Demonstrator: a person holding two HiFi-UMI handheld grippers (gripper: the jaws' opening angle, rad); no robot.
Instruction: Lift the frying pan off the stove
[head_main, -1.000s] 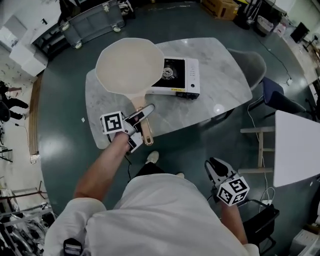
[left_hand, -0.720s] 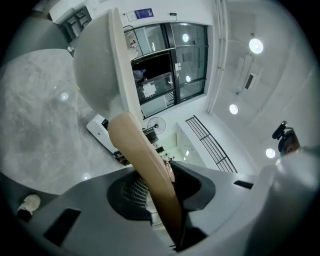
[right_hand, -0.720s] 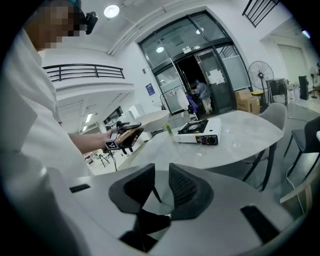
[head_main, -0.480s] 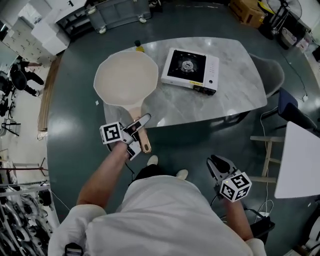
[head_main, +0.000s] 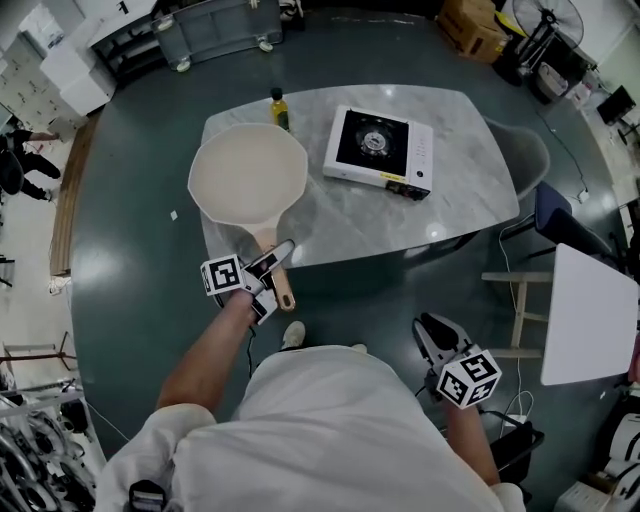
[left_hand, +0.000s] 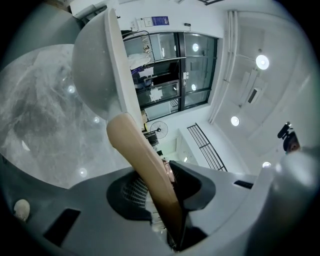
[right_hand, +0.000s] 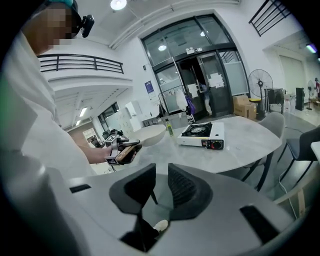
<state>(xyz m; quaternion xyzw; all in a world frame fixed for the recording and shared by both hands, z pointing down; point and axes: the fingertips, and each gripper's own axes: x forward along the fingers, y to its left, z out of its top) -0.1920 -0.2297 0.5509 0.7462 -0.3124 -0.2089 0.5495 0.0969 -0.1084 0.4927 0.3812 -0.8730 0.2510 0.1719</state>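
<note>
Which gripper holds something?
The left gripper: its jaws clamp the tan wooden handle of the cream frying pan. The right gripper's jaws have just been closing on nothing.

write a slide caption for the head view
Left gripper grips the frying pan by its handle, the pan clear of the stove, at the left end of the marble table.

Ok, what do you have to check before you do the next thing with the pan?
1. Grip: left gripper shut on the handle of the frying pan: ok.
2. Frying pan off the stove: ok, it is beside it.
3. Gap between frying pan and bottle: cannot tell, they look close.
4. Bare table next to the frying pan: ok.
5. Frying pan touching the table: cannot tell.
</note>
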